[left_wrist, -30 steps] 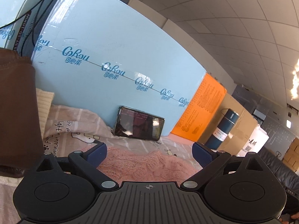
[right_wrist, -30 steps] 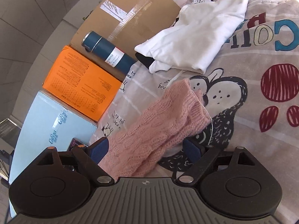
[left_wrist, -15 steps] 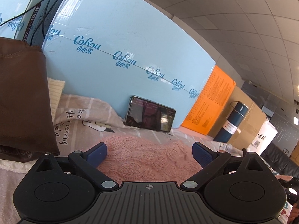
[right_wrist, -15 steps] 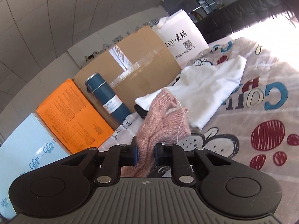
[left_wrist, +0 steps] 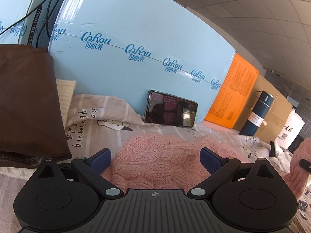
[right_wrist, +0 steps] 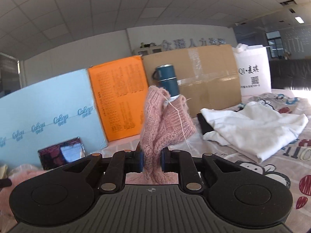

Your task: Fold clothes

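Note:
A pink knitted sweater (left_wrist: 161, 161) lies on the patterned bedsheet (left_wrist: 101, 124). My left gripper (left_wrist: 155, 158) is open, its blue pads on either side of the sweater's body, low over it. My right gripper (right_wrist: 151, 161) is shut on the sweater's sleeve (right_wrist: 165, 122) and holds it lifted above the bed, the cuff standing up in front of the camera. The lifted sleeve also shows at the right edge of the left wrist view (left_wrist: 299, 167).
A phone (left_wrist: 171, 111) leans on a light blue box (left_wrist: 136, 38). Beside it stand an orange box (right_wrist: 118, 97), a cardboard box (right_wrist: 210, 81), a dark blue flask (left_wrist: 256, 114) and a white bag (right_wrist: 252, 71). A white garment (right_wrist: 256, 128) lies right; brown clothing (left_wrist: 25, 101) lies left.
My right gripper closed on the pink sleeve and lifted it off the bed, tilting up. My left gripper moved forward and lower over the sweater's body, staying open.

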`<action>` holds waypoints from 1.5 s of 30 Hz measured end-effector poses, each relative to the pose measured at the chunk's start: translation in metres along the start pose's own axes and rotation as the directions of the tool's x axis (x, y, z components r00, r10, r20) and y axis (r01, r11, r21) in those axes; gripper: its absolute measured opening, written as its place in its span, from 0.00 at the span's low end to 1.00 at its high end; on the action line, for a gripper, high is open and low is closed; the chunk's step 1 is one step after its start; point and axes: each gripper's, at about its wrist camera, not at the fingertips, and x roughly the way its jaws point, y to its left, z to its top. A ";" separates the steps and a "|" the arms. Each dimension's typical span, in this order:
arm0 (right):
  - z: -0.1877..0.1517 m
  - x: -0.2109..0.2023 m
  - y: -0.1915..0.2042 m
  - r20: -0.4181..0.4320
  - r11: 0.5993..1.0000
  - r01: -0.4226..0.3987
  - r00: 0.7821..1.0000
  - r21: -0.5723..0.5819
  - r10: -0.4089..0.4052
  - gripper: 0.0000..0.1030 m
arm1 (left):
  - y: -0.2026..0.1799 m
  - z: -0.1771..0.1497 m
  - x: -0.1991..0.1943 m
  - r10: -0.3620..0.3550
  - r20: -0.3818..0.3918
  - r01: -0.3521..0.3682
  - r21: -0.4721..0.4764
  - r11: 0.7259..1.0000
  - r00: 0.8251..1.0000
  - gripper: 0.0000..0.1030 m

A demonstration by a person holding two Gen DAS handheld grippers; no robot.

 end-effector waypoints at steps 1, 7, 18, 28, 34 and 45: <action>-0.002 0.003 0.009 -0.021 0.999 -0.024 0.999 -0.036 0.024 0.15 | 0.000 0.000 0.000 -0.001 0.001 0.001 0.001 1.000 1.000 0.97; -0.020 0.011 0.038 -0.126 0.981 -0.127 0.986 -0.143 0.109 0.43 | -0.001 0.000 0.000 -0.003 -0.001 0.003 0.002 1.000 1.000 0.97; -0.034 0.012 0.051 -0.265 0.929 -0.369 0.899 -0.029 0.349 0.85 | -0.001 -0.001 0.002 -0.018 -0.019 0.018 -0.006 1.000 1.000 0.97; -0.017 -0.009 -0.019 -0.037 0.966 0.005 0.999 0.259 0.005 0.90 | 0.001 -0.001 0.005 -0.014 -0.037 0.013 -0.018 1.000 0.999 0.97; -0.036 0.023 -0.035 -0.208 0.918 -0.020 0.972 0.396 0.112 0.73 | 0.001 -0.002 0.009 -0.030 -0.074 0.029 -0.018 0.999 0.997 0.98; -0.022 -0.006 -0.010 -0.079 0.969 -0.100 0.990 0.225 0.121 0.22 | -0.003 -0.002 0.002 -0.141 -0.046 0.141 0.000 0.990 0.989 0.68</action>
